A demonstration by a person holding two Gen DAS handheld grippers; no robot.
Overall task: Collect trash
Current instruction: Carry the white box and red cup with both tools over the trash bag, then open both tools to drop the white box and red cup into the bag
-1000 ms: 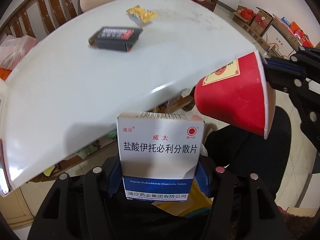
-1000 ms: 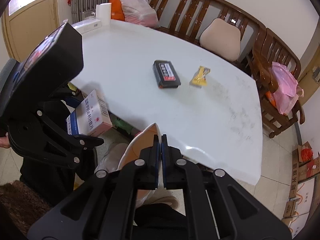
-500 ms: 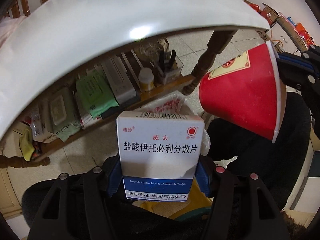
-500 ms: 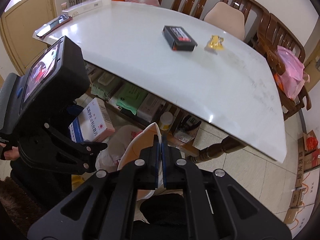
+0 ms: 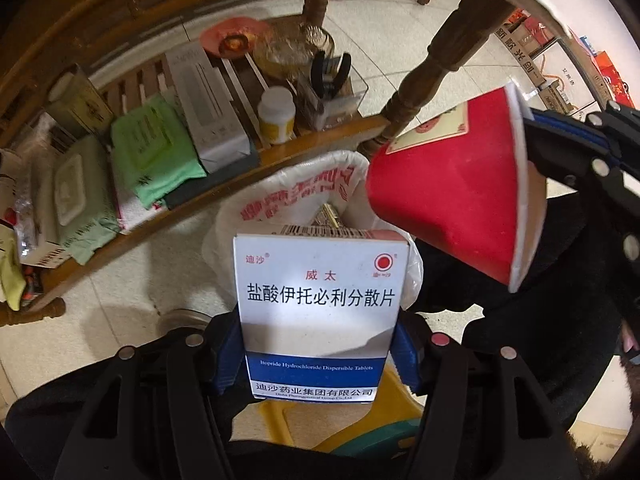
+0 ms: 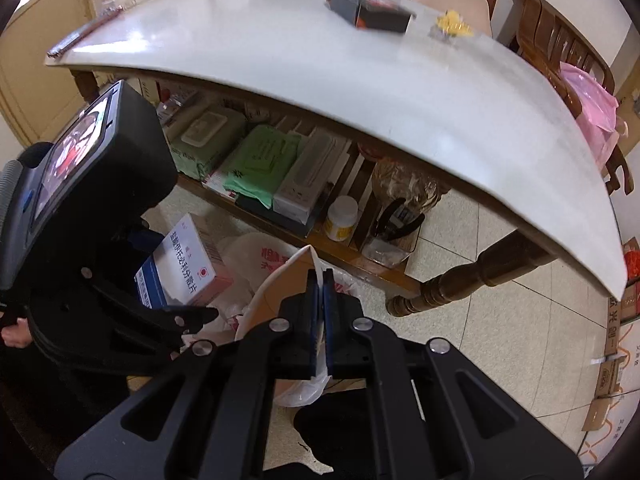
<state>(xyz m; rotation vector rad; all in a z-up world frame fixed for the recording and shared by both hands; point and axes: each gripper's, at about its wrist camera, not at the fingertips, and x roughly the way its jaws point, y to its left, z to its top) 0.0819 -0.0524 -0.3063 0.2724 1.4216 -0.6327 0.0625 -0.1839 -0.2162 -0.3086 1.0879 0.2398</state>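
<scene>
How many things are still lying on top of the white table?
2 that are clear: a black box and a yellow wrapper beside it, near the far edge. More things sit blurred at the far left corner.

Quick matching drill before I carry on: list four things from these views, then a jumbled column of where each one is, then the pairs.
Things:
1. medicine box
2. red paper cup
3. black box
4. white bottle with yellow label

Places:
A. on the white tabletop
B. on the shelf under the table
C. between the left gripper's jaws
D. rim pinched by the right gripper

Pairs: 1-C, 2-D, 3-A, 4-B
</scene>
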